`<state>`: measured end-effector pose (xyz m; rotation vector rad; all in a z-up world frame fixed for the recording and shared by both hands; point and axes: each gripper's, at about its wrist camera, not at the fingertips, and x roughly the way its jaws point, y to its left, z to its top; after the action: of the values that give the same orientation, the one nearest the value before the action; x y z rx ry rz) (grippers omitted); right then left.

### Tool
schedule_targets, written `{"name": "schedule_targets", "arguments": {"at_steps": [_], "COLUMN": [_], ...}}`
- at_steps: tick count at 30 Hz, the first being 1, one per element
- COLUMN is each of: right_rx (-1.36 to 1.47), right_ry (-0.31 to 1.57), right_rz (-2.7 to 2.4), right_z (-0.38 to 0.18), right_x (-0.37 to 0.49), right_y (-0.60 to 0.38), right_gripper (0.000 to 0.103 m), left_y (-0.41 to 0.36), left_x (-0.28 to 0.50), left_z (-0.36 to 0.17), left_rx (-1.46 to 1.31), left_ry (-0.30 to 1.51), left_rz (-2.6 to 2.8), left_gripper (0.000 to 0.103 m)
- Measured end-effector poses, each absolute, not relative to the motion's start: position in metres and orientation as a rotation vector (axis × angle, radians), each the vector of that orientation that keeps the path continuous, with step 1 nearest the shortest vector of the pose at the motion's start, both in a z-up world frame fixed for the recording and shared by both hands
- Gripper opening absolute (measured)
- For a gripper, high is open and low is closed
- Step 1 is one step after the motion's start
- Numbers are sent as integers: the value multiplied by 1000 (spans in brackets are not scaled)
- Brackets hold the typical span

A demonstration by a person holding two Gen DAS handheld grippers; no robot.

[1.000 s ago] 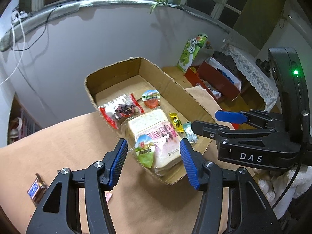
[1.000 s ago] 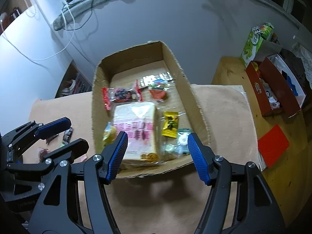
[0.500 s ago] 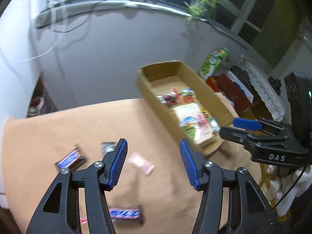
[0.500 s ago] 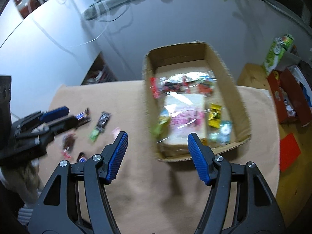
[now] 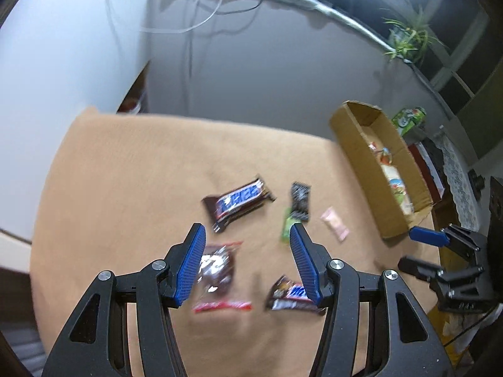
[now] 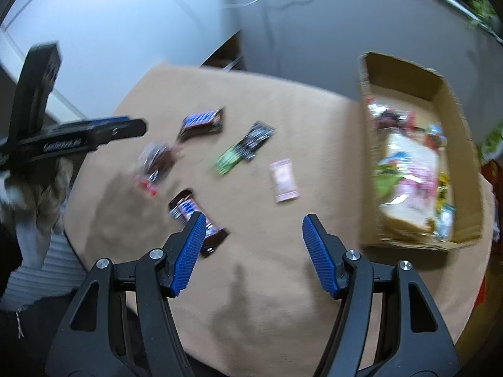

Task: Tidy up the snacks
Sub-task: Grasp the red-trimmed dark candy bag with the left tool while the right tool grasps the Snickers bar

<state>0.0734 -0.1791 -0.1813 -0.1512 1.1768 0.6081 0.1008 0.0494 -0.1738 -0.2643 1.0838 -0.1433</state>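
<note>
Loose snacks lie on the tan cloth [image 5: 125, 188]: a Snickers bar [image 5: 239, 202], a black packet [image 5: 300, 199], a green packet [image 5: 286, 227], a pink packet [image 5: 334, 223], a clear bag of dark snacks [image 5: 217, 271] and a second Snickers bar [image 5: 292, 295]. My left gripper [image 5: 246, 235] hangs open above the clear bag and the second bar, holding nothing. My right gripper [image 6: 254, 223] is open and empty too, over bare cloth between the second Snickers bar [image 6: 188, 212] and the pink packet [image 6: 283, 180]. The cardboard box [image 6: 408, 245] at the right holds bread and several small packets.
The cloth ends at the wall behind and drops off at the left. A gloved hand and sleeve [image 6: 41, 188] carry the left gripper [image 6: 135, 124]. Right of the box [image 5: 358, 163] are a green carton [image 5: 408, 119] and a red box [image 5: 424, 163].
Both grippers have swung left, from above the box to above the loose snacks on the cloth. The box now sits far right in both views. Neither gripper's opening has changed.
</note>
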Motion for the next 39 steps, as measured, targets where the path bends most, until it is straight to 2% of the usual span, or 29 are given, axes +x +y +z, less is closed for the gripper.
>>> {"name": "schedule_targets", "arguments": {"at_steps": [17,29,31,32,33,34,37,39], "right_rx": [-424,-503,-506,-506,-504,-501,-503,-503], "right_ry": [1263,1260,1261,1259,1261,1268,1278,1275], "right_rz": [752,783,785,783,783,784,783,785], "right_z": [-238,-253,-255,-255,-255,-256,-261,-260], "right_x": [54,55,55,55,55,56,58,58], "right_y": [-109,-76,-73,-73,-72,-70,-67,-67], "right_gripper": [67,67,66,62,50,44,39,34], "left_y": [56,56,57,56,56,55,50,49], "left_x": [95,99,98,100,99,99,102,103], "left_z": [-224,-238,-239,-240,-240,-240,-241,-242], "left_rx": [-240,-279,-282,-282,-282,-281,-276,-278], "left_ry": [1238,1249,1246,1246,1245,1244,1245,1246], "left_rz": [-111,-92,-94,-96,-99,-101,-106,-112], "left_gripper": [55,55,52,52,52,49,36,32]}}
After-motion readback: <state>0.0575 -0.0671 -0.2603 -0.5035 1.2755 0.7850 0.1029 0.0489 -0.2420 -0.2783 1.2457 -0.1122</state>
